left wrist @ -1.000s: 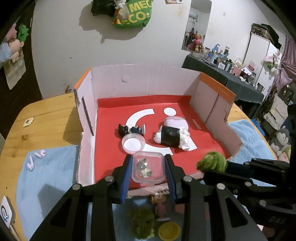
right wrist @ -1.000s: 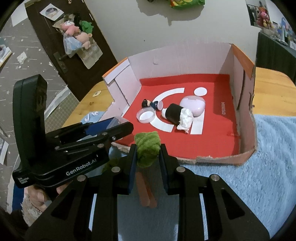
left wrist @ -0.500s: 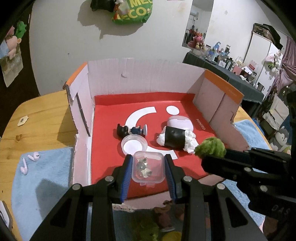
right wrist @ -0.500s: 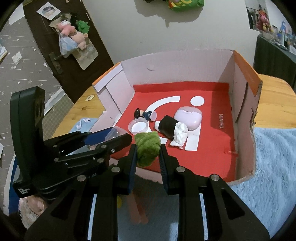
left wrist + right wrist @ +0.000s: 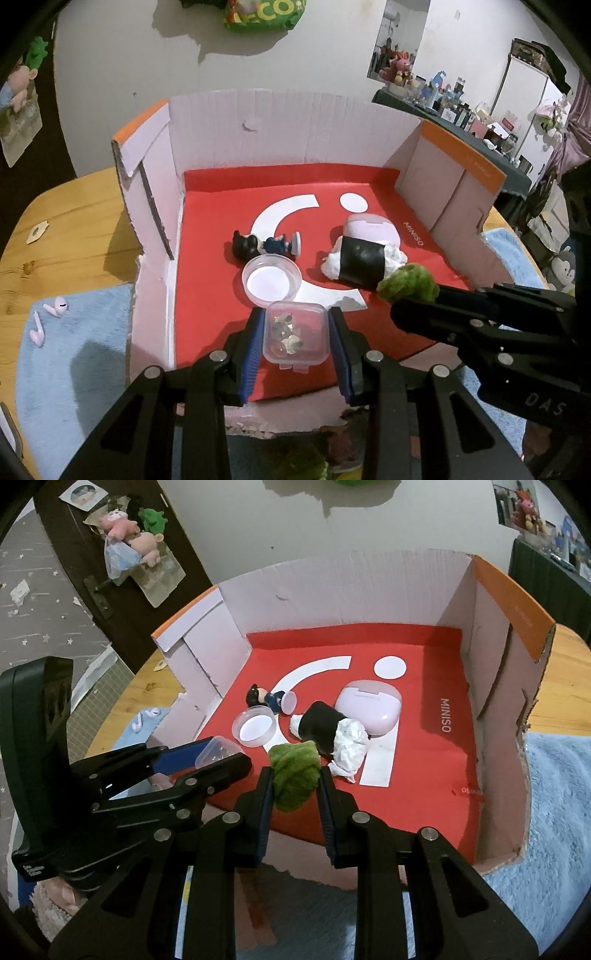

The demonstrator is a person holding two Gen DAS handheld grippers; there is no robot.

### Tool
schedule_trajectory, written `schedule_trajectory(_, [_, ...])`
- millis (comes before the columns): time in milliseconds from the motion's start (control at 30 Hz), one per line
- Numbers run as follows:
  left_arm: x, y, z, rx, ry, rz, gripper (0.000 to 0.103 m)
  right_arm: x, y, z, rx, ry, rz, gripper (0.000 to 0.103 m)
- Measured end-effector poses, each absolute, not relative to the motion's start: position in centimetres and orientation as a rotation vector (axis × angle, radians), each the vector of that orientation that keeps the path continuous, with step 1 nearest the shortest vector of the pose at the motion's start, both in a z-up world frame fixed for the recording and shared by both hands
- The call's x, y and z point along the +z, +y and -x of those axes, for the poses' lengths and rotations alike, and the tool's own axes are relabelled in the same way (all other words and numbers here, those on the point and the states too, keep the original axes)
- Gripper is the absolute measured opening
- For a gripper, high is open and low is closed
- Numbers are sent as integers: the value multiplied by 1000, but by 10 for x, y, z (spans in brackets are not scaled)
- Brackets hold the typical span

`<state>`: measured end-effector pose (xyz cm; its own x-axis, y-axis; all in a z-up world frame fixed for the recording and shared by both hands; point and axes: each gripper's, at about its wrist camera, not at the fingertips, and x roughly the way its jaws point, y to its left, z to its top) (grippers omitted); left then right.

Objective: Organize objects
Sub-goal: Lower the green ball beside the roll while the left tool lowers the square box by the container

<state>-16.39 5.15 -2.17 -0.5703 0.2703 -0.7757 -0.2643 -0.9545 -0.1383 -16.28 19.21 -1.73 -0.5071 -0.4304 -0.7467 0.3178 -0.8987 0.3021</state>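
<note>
We have the left gripper (image 5: 296,338) clamped on a small clear plastic box (image 5: 296,333) with crumpled bits inside, held over the front of the red-floored cardboard box (image 5: 280,118). Our right gripper (image 5: 295,782) is closed on a green plush toy (image 5: 294,773), just right of the left one. Inside lie a round clear lid (image 5: 270,281), a small dark-haired figurine (image 5: 264,243), a black-and-white plush (image 5: 364,263) and a lilac case (image 5: 371,707).

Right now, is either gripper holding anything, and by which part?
Left gripper clamps the small clear lidded container by its two side walls. Right gripper pinches the green plush toy across its middle.
</note>
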Motion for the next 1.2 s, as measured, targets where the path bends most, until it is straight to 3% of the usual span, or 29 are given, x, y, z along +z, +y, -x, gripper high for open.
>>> schedule_trajectory(1200, [-35, 53, 194, 2558, -27, 1300, 36, -37, 199, 199, -2466, -140, -1272, 22])
